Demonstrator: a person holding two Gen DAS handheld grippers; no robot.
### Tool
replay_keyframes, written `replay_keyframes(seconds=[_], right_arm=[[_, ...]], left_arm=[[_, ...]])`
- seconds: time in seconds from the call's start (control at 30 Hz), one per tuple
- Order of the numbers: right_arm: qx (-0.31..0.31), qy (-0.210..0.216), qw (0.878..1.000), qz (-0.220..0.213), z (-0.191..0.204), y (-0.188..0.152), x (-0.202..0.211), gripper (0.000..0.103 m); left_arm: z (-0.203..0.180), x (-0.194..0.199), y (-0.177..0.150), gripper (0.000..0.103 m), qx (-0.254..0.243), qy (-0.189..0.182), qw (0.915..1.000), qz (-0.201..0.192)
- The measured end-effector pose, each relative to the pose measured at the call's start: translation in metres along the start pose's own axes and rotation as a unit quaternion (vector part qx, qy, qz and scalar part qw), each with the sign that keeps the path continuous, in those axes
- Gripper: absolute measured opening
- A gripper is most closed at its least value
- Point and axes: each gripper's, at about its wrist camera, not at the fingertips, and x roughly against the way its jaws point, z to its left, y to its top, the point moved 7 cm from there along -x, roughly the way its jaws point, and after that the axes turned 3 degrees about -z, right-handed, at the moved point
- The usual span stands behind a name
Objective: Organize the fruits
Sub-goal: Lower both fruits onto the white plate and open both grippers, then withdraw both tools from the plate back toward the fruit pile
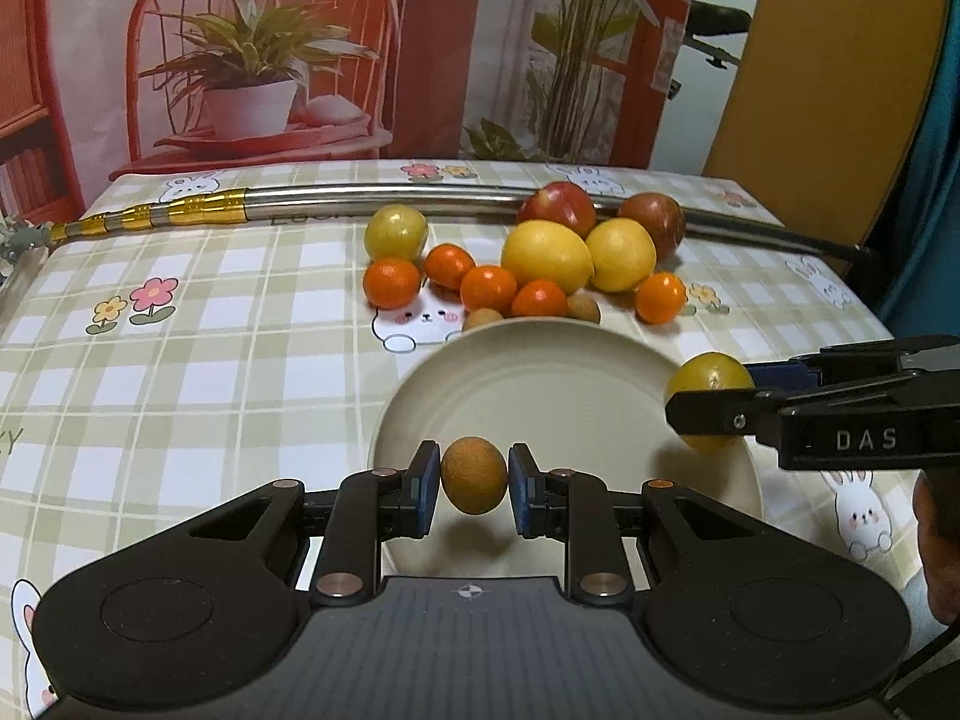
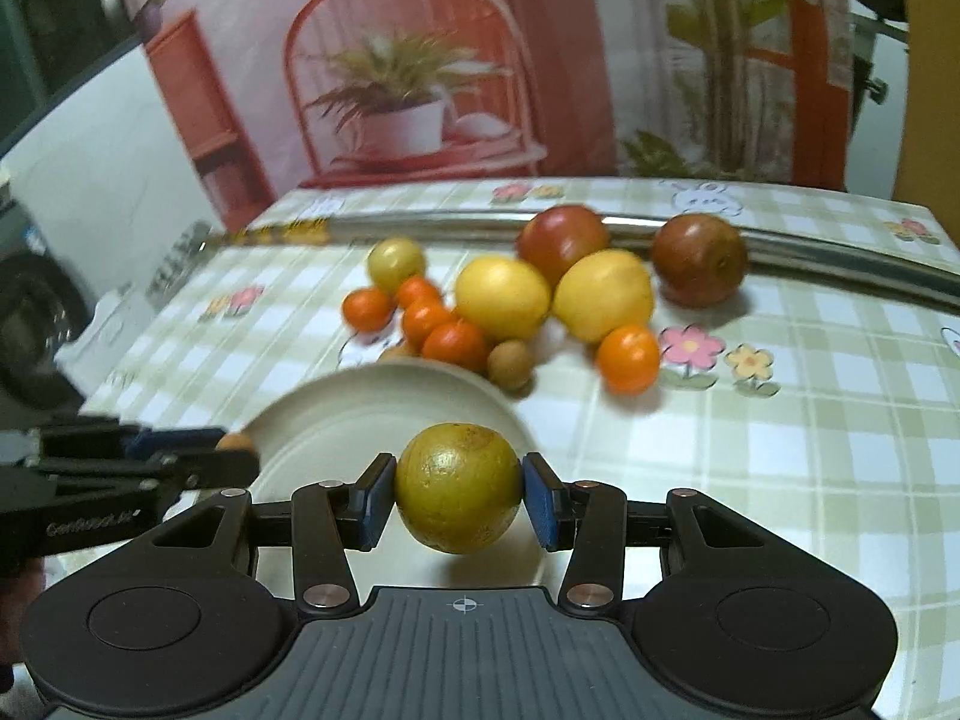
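Five small oranges (image 1: 391,282) are showing, two lemons (image 1: 546,255), two red apples (image 1: 556,207), two yellow-green fruits (image 1: 396,232), three little brown fruits (image 1: 473,475), one plate (image 1: 540,372), one metal rod (image 1: 420,195).

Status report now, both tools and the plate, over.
Left tool shut on small brown round fruit. Right tool shut on yellow-green round fruit. Both above bare cream plate. Nothing blocking.

Brown longan (image 1: 473,475), green-yellow plum (image 2: 457,489) held above empty plate (image 1: 558,372); remaining fruit (image 1: 546,256) clustered behind.
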Motion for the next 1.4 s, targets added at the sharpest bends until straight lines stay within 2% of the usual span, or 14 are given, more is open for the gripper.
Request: replay_keyframes(seconds=[0.23,0.7,1.1,1.2,1.3,1.4], right_arm=[[0.020,-0.005,0.999,0.026,0.014,-0.015,-0.003,0.042],[0.023,-0.019,0.998,0.053,0.011,-0.027,-0.009,0.042],[0.021,-0.017,0.998,0.054,0.011,-0.028,-0.011,0.043],[0.017,-0.013,0.998,0.053,0.010,-0.028,-0.010,0.043],[0.013,-0.006,0.999,0.045,0.010,-0.025,-0.006,0.051],[0.012,-0.006,0.999,0.035,0.009,-0.022,0.000,0.060]], left_arm=[[0.002,-0.001,-0.010,0.026,-0.008,0.007,0.9999,0.009],[0.004,-0.007,-0.017,0.026,-0.020,0.024,0.9993,0.020],[0.003,-0.007,-0.020,0.027,-0.027,0.029,0.9988,0.027],[0.003,-0.006,-0.019,0.030,-0.027,0.027,0.9989,0.027],[0.002,-0.002,-0.016,0.040,-0.020,0.021,0.9994,0.017],[0.002,0.003,-0.012,0.042,-0.013,0.018,0.9997,0.005]])
